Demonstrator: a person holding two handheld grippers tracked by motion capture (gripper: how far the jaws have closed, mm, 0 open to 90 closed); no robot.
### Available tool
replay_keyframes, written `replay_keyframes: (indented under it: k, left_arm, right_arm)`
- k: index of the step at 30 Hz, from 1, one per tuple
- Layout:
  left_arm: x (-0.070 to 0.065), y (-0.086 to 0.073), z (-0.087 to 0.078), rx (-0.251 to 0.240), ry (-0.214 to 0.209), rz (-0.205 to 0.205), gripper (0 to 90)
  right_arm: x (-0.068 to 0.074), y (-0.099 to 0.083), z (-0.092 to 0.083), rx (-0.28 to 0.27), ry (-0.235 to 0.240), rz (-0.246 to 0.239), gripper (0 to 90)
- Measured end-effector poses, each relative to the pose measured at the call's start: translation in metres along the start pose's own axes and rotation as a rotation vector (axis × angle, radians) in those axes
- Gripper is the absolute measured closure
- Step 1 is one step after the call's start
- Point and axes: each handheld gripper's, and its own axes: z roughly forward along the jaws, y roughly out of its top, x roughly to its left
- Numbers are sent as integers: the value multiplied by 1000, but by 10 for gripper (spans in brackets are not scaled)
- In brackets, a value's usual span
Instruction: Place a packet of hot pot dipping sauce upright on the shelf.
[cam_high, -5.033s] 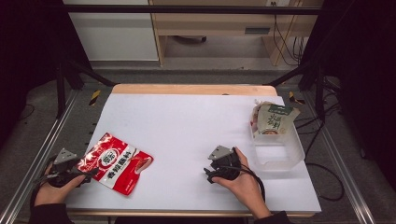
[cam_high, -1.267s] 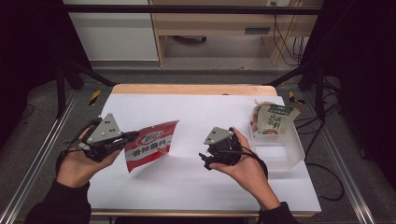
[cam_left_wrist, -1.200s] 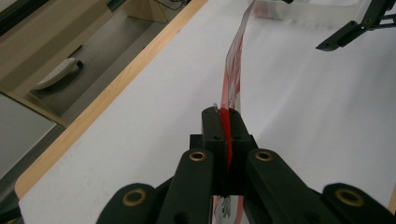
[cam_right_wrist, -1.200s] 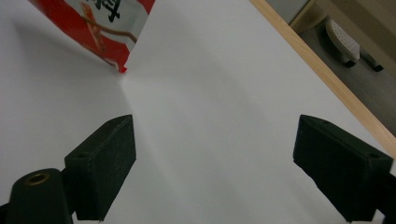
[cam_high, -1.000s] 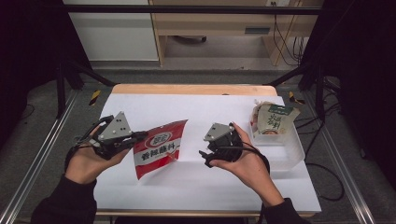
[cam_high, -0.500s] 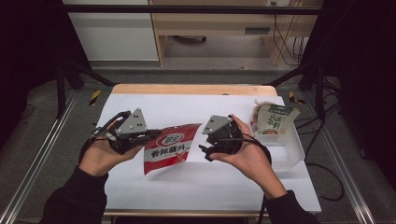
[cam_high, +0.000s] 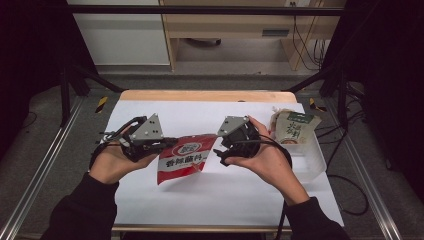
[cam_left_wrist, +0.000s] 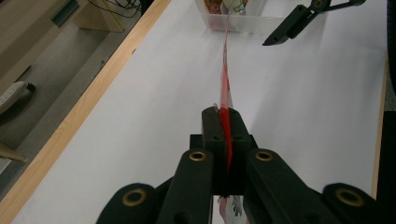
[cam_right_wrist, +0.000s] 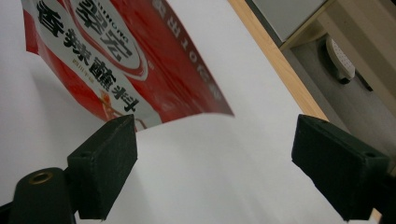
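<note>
A flat, glossy red-and-white foil snack packet (cam_high: 183, 157) with a round logo and bold dark characters hangs above the white table (cam_high: 200, 200), pinched by one edge between the closed jaws of the left gripper (cam_high: 167, 142). The right gripper (cam_high: 220, 152), jaws spread wide and empty, sits just beside the packet's far edge, not touching it.

Wide gripper (cam_right_wrist: 215, 163) — red packet (cam_right_wrist: 121, 60) ahead
</note>
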Motion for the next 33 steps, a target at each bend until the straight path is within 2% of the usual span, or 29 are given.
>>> replay_keyframes:
  k: [6,11,16,21,27,33]
  left_arm:
    - [-3,4,2,-4,-16,17,900]
    - [-5,9,3,-8,-25,36,900]
    - [-6,13,3,-16,-30,42,900]
    - [-5,13,5,-25,-30,38,900]
    - [-1,9,7,-25,-25,16,900]
    - [4,2,10,-35,-17,-17,900]
  right_arm:
    - [0,9,5,0,18,-26,169]
    - [3,16,8,-5,58,-72,251]
    - [4,20,11,17,91,-120,397]
    - [7,20,14,44,133,-155,587]
    - [8,19,15,69,162,-166,782]
    - [9,19,16,75,182,-168,880]
